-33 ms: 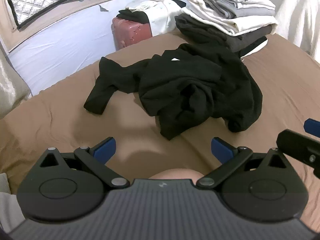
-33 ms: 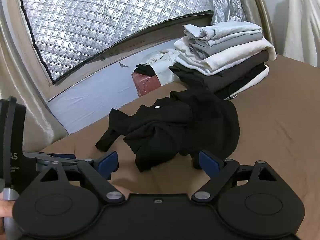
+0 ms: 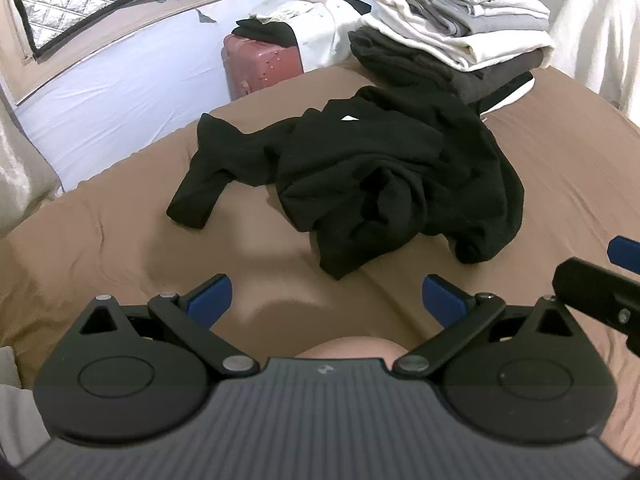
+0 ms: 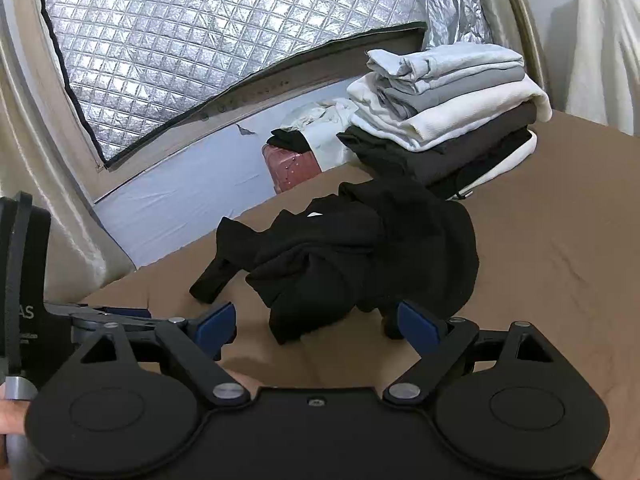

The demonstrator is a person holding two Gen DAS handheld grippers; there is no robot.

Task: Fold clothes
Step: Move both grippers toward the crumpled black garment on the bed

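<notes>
A crumpled black garment [image 3: 380,184] lies in a heap on the brown bed sheet [image 3: 120,240], one sleeve stretched out to the left and a small white label showing near its top. My left gripper [image 3: 326,296] is open and empty, hovering over bare sheet just short of the heap's near edge. The right wrist view shows the same black garment [image 4: 360,256] with my right gripper [image 4: 316,324] open around nothing, its right fingertip close to the heap's near hem. Part of the right gripper [image 3: 600,292] shows at the right edge of the left wrist view.
A stack of folded clothes [image 4: 448,120] in white, grey and dark tones sits at the far right of the bed. A pink suitcase [image 4: 292,168] with clothes on top stands beyond the bed's far edge. A silver quilted cover [image 4: 220,40] hangs behind; white fabric [image 4: 600,40] hangs at right.
</notes>
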